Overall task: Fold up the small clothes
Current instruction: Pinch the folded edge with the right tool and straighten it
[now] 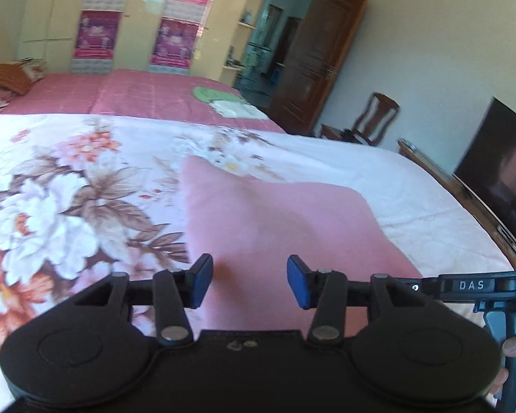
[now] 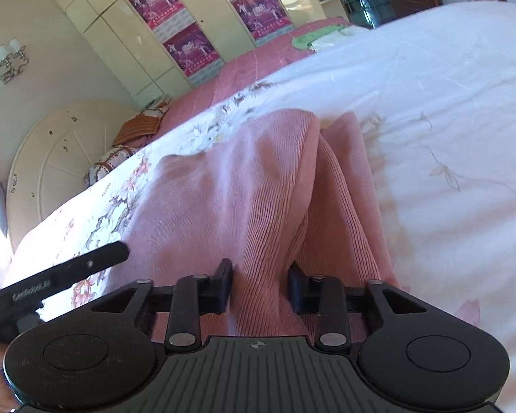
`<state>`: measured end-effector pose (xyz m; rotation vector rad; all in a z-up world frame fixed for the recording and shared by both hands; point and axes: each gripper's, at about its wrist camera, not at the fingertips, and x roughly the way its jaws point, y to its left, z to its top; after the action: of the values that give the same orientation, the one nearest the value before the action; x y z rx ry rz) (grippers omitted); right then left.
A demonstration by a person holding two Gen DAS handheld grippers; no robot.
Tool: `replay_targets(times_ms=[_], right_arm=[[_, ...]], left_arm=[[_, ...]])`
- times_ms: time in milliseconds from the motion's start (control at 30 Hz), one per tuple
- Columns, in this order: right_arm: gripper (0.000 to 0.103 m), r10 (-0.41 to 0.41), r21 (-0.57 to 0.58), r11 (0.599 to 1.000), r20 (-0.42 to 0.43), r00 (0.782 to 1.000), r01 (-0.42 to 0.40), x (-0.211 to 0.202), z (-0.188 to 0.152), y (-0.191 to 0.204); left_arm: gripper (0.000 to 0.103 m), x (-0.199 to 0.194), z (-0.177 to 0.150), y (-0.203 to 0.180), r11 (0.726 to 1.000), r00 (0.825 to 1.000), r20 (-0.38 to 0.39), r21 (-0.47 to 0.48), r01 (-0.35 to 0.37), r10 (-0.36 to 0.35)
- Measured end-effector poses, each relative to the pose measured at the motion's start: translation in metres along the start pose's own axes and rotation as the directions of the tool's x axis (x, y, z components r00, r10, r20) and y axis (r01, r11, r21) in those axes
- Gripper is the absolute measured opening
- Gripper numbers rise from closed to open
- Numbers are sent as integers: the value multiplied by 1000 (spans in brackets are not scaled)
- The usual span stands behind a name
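Observation:
A pink ribbed knit garment (image 1: pixel 275 227) lies on the floral bedspread (image 1: pixel 68 189). My left gripper (image 1: pixel 249 280) is open just above its near part, blue pads (image 1: pixel 201 278) apart, nothing between them. In the right wrist view the garment (image 2: pixel 223 199) is bunched into folds, and one raised fold runs between the fingers of my right gripper (image 2: pixel 260 287), which stands open around it. The other gripper's black finger (image 2: pixel 86 265) enters from the left.
A second bed with a pink cover (image 1: pixel 137 93) holds a green and white folded pile (image 1: pixel 223 101). A television (image 1: pixel 502 172) on a wooden stand, a chair (image 1: pixel 375 120) and a brown door (image 1: pixel 313 58) are at the right. Wardrobes (image 2: pixel 148 34) line the far wall.

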<state>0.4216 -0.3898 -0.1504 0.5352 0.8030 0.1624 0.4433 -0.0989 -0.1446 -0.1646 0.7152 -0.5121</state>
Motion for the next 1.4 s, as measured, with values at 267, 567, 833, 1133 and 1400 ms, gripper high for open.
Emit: replay_targets(times_ms=[267,567,833,1133,1400], right_arm=[[9,-44,-73,996,-14,999,43,20,18,7],[9,-192,-236,951,60,980,201,-2,18,6],[34,-202,-180,962,42,978,206,-20,5,0],[53,-266,-240,937,-27,964,252,-34,-27,3],[25,-298,-293,916,-34,954,275,-35,-36,14]], left_arm=[[46,19,-3,3,999,999,-40,-38,-6,4],[48,20,-7,-23,999,999,-28,15,38,-37],[48,12,-13,-22,999,998,-48,46,29,-27],[52,1,-28,-25,998,997,-74,51,27,-23],[52,-2,-31,-27,998,996,-85,52,22,-18]])
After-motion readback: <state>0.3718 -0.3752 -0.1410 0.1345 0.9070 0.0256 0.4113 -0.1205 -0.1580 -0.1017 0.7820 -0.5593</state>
